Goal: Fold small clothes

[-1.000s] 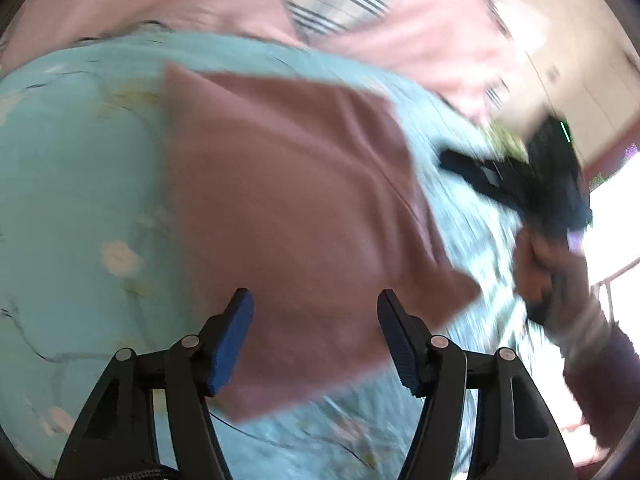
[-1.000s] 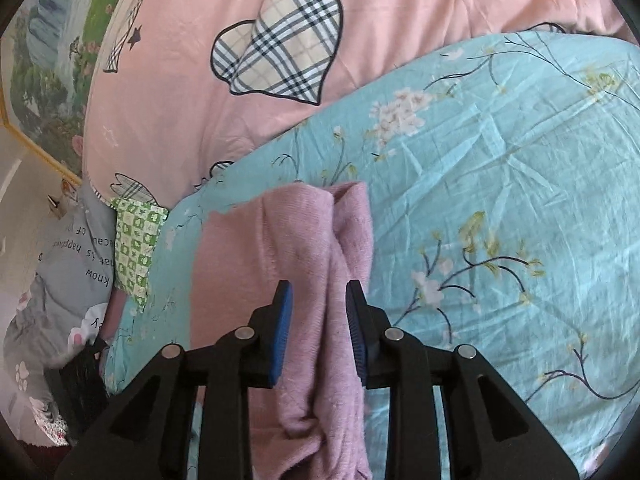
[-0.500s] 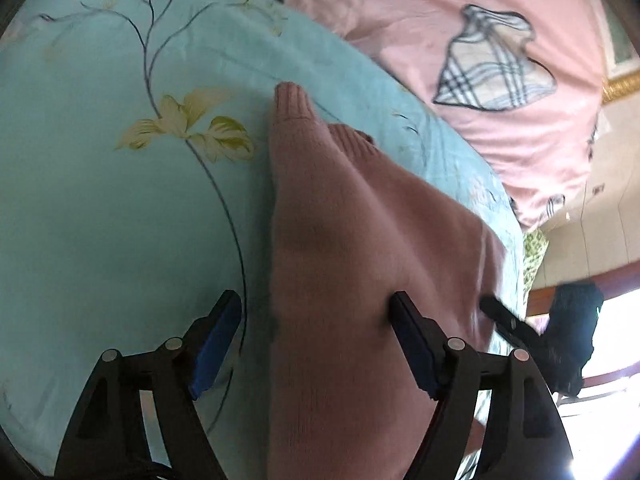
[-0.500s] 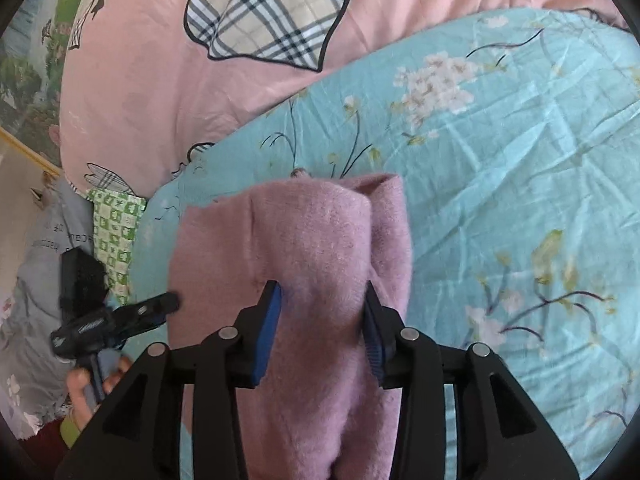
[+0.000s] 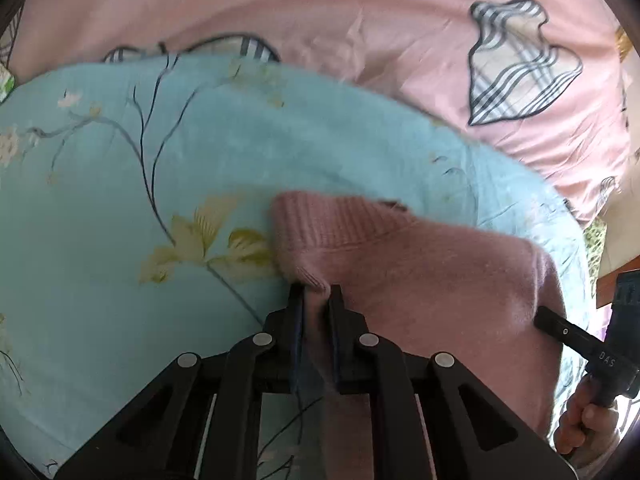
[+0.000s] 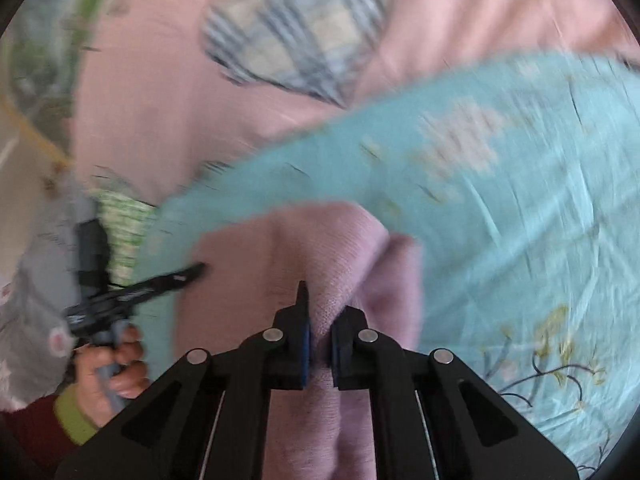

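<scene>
A small pink knitted sweater point(image 5: 420, 264) lies folded on a light blue floral sheet point(image 5: 120, 200). My left gripper point(image 5: 316, 292) is shut on the sweater's left edge, just below its ribbed band. In the right wrist view the sweater point(image 6: 320, 248) lies bunched in front of me, and my right gripper point(image 6: 318, 320) is shut on a raised fold of it. The right gripper also shows at the right edge of the left wrist view point(image 5: 576, 340), against the sweater's right side. The left gripper shows at the left of the right wrist view point(image 6: 132, 292), held by a hand.
A pink bedcover with plaid hearts point(image 5: 520, 64) lies behind the blue sheet point(image 6: 520, 200). A green-patterned cloth point(image 6: 124, 224) and grey printed fabric point(image 6: 32, 300) lie at the left in the right wrist view. The right wrist view is motion-blurred.
Both grippers have closed on the sweater: the left was wide open over it, the right was partly open. The left gripper has swung to face the sweater's ribbed edge.
</scene>
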`<move>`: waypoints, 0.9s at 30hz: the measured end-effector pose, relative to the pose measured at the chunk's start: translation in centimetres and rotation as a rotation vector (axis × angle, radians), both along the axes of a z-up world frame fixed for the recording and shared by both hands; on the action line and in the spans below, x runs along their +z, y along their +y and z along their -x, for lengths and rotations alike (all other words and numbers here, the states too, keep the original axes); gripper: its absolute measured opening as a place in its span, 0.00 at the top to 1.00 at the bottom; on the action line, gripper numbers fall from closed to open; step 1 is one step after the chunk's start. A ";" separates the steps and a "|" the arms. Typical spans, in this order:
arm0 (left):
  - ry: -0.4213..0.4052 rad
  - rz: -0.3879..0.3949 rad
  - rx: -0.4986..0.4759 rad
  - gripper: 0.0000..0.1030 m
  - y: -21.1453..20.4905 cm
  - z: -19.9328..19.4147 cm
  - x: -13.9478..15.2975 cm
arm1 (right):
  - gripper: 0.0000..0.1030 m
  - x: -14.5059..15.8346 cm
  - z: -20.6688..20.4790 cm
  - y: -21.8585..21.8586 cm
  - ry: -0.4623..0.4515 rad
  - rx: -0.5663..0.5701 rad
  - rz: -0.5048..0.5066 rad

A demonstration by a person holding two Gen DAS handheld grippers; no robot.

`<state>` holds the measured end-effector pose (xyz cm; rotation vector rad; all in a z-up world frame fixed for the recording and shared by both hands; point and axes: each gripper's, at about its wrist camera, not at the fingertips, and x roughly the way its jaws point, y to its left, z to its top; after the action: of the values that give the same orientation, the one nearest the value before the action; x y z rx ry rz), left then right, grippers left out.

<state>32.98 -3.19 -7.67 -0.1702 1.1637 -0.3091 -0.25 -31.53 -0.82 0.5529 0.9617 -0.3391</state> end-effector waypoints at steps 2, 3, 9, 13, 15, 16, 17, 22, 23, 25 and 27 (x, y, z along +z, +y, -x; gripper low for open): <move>-0.008 0.000 0.000 0.87 0.2 0.5 0.6 | 0.88 0.1 0.5 0.1 -0.014 -0.013 -0.005; -0.013 0.003 0.001 0.86 0.3 0.8 1.0 | 0.81 0.5 0.8 0.2 -0.014 -0.023 -0.003; -0.043 0.077 -0.015 0.63 1.4 5.8 4.8 | 0.71 4.2 4.9 1.9 -0.068 -0.025 0.009; -0.034 0.118 -0.049 0.62 1.2 10.7 5.6 | 0.71 4.5 8.3 4.9 -0.051 0.029 -0.026; -0.012 0.094 -0.065 0.59 0.5 13.0 5.0 | 0.71 3.7 9.1 6.3 -0.016 0.049 -0.030; -0.003 0.079 -0.066 0.59 0.3 14.0 4.7 | 0.71 3.1 9.4 6.8 0.007 0.054 -0.027; 0.021 0.071 -0.064 0.58 0.0 14.9 3.9 | 0.71 2.4 9.8 7.1 0.027 0.052 -0.029; 0.096 0.078 -0.035 0.57 0.5 17.0 1.6 | 0.71 0.4 10.6 7.3 0.026 0.012 -0.058; 0.099 0.077 -0.035 0.57 0.5 17.1 1.6 | 0.85 0.3 10.8 7.2 0.018 0.004 -0.060; 0.097 0.069 -0.037 0.57 0.3 17.2 1.8 | 0.92 1.0 11.6 7.2 -0.020 -0.008 -0.077; 0.094 0.060 -0.048 0.57 -0.3 17.0 1.9 | 0.93 2.6 13.0 7.4 -0.090 -0.014 -0.084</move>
<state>16.00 -3.46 -5.80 -0.2116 1.2537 -0.3813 -13.22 -24.08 1.81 0.6469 0.8885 -0.2849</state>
